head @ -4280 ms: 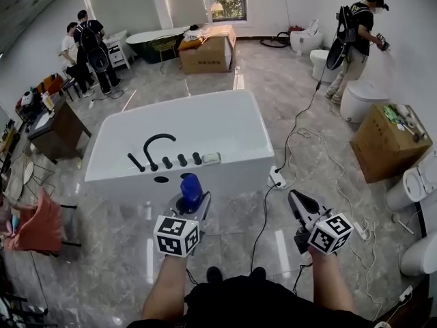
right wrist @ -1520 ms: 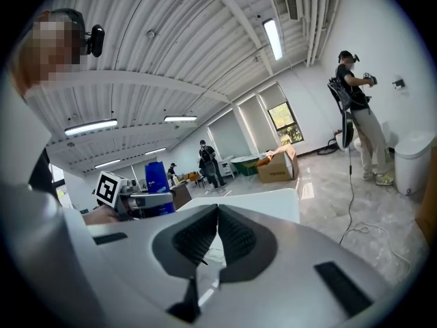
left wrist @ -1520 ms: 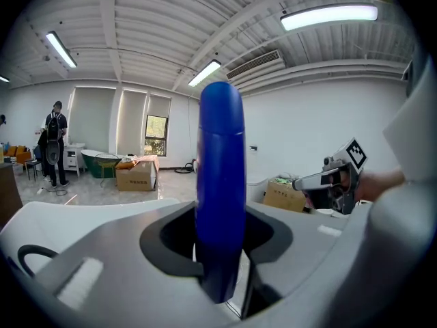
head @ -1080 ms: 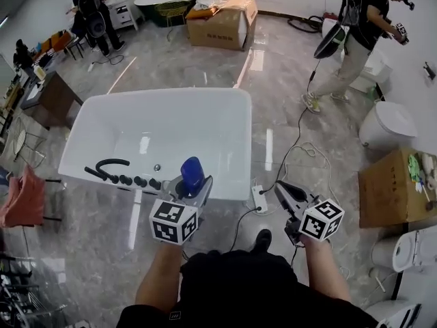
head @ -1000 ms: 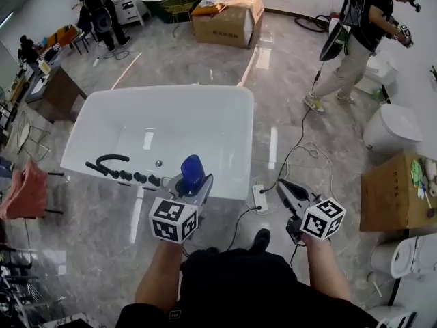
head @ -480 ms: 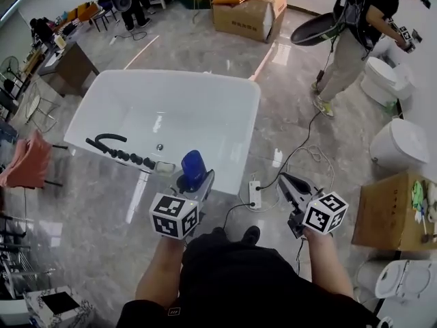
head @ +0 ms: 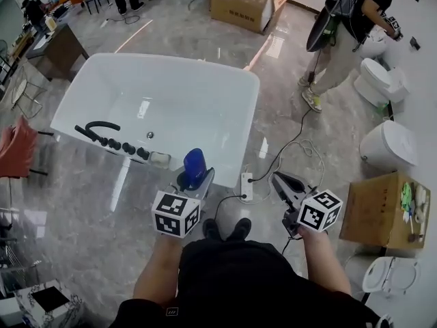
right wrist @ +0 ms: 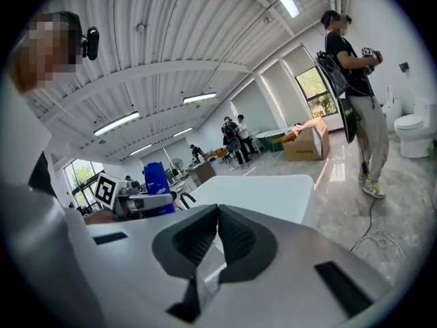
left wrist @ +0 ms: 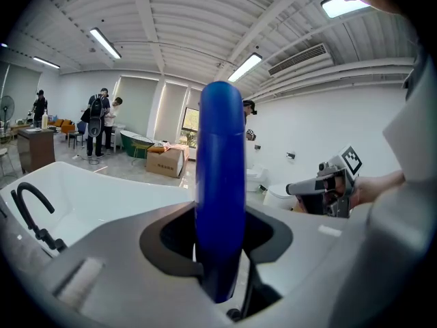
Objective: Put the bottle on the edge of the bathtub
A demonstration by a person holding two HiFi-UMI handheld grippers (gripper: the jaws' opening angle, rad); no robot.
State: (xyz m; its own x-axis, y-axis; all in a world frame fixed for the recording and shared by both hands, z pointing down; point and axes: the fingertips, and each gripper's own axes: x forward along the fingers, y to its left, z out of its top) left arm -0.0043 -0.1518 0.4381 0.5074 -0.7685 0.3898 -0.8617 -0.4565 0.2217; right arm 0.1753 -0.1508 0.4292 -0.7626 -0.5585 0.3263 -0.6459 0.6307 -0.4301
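- Head view: the left gripper carries the blue bottle upright. The bottle is up in the air, just in front of the near rim of the white bathtub, and not on it yet. This looks like the carrying step. Next, the bottle has to go forward and down onto the flat rim, to the right of the black tap and its knobs.
- Left gripper view: the fingers are clamped on the bottle's sides. The rim is low on the left and bare, with a drop on both sides, so the bottle should land in the middle.
- Right gripper view: the right gripper has its fingers together and holds nothing. It hangs off to the side, apart from the tub, so the way looks open.
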